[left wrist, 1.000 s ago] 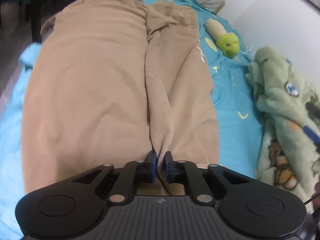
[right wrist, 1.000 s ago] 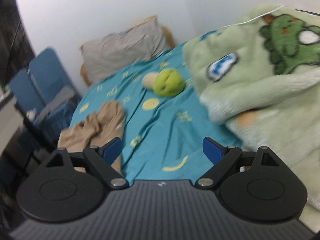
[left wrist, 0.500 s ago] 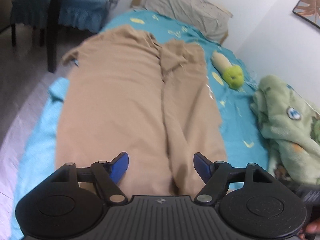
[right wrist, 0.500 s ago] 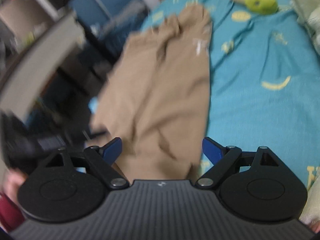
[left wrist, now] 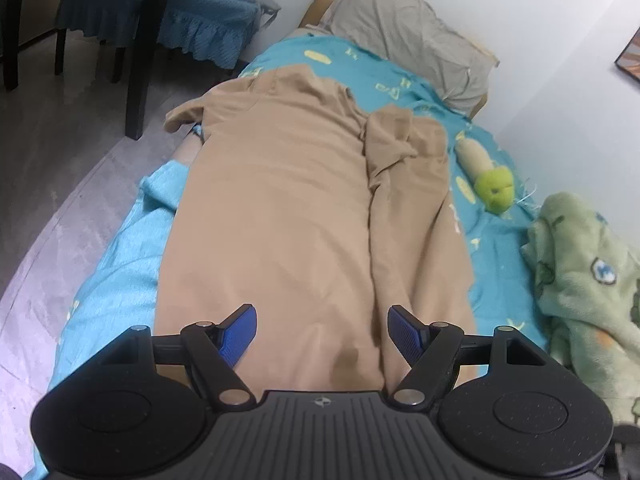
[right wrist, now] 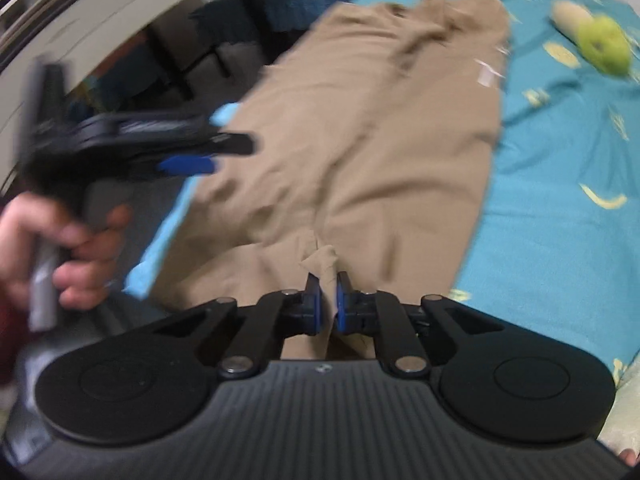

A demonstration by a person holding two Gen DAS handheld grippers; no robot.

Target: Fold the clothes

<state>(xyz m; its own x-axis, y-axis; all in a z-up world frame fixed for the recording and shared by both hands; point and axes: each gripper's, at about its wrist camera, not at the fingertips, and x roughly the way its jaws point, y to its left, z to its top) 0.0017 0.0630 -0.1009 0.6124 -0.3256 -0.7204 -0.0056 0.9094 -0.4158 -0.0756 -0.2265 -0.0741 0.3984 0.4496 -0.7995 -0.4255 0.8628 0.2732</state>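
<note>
A tan garment lies spread lengthwise on the blue bed sheet, one side folded over along a long ridge. My left gripper is open and empty, held above the garment's near end. In the right wrist view my right gripper is shut on a pinch of the tan garment at its near edge. The left gripper also shows there, raised at the left in a hand.
A green plush toy and a green printed blanket lie right of the garment. A grey pillow sits at the bed's head. Dark chair legs and a blue-covered seat stand on the floor to the left.
My left gripper let go of the garment, opened and rose back. My right gripper swung from the blanket side over to the garment and shut on its near edge.
</note>
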